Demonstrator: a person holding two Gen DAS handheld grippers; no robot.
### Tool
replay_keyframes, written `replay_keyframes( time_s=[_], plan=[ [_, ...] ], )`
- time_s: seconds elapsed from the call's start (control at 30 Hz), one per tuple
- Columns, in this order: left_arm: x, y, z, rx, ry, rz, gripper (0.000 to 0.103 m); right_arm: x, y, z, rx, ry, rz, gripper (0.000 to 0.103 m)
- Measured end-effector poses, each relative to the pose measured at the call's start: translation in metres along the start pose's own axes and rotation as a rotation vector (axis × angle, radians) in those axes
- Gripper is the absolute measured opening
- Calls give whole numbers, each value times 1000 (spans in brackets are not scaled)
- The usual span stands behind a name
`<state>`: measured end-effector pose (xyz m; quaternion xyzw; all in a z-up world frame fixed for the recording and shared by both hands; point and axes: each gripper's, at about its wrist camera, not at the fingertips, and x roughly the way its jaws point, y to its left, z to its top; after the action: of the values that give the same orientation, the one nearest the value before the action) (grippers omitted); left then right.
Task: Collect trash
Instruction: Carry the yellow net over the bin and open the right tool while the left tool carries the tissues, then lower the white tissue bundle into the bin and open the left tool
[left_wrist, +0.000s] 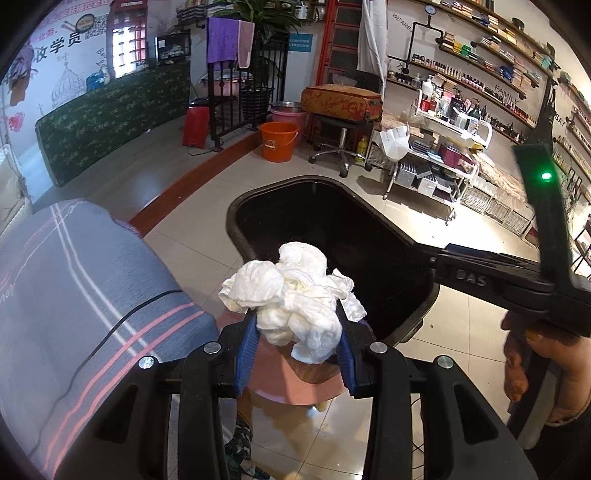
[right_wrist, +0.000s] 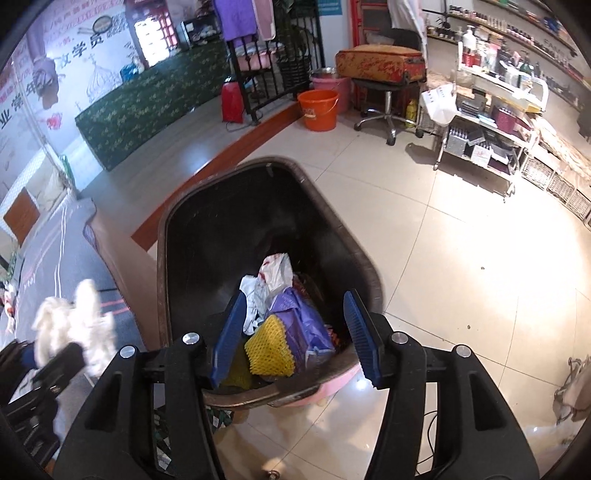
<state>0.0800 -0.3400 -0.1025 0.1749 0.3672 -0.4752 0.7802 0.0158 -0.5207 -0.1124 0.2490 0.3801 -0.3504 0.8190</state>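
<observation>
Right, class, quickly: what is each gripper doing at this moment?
Left gripper: closed on the crumpled white tissue wad, near the black bin.
Right gripper: open, holding nothing, above the bin's trash.

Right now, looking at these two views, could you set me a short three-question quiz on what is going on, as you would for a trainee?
1. True or false: the left tool is shut on a wad of white tissue.
2. Which is in the black bin? A) a yellow foam net B) a glass bottle C) a shoe
3. Fill in: the right tool stands ____ above the bin, with nothing gripped.

Key
1. True; the blue pads press on the wad.
2. A; it lies beside a purple bag.
3. Open.
</observation>
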Motion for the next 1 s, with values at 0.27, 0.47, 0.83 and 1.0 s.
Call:
replay_keyframes(
  time_s=[0.27,0.47,0.83,1.0],
  plan=[
    [30,-23,14,22,46,-34,37,-27,-26,-2,60,-44,-18,56],
    [49,-35,23,48,85,-44,38,-37,-45,-4,100,-59,-37,56],
    [74,-44,29,69,161,-56,53,-47,-71,-3,154,-81,-67,66],
    [71,-49,29,96,149,-58,76,-48,-75,-4,161,-80,-68,66]
  ],
)
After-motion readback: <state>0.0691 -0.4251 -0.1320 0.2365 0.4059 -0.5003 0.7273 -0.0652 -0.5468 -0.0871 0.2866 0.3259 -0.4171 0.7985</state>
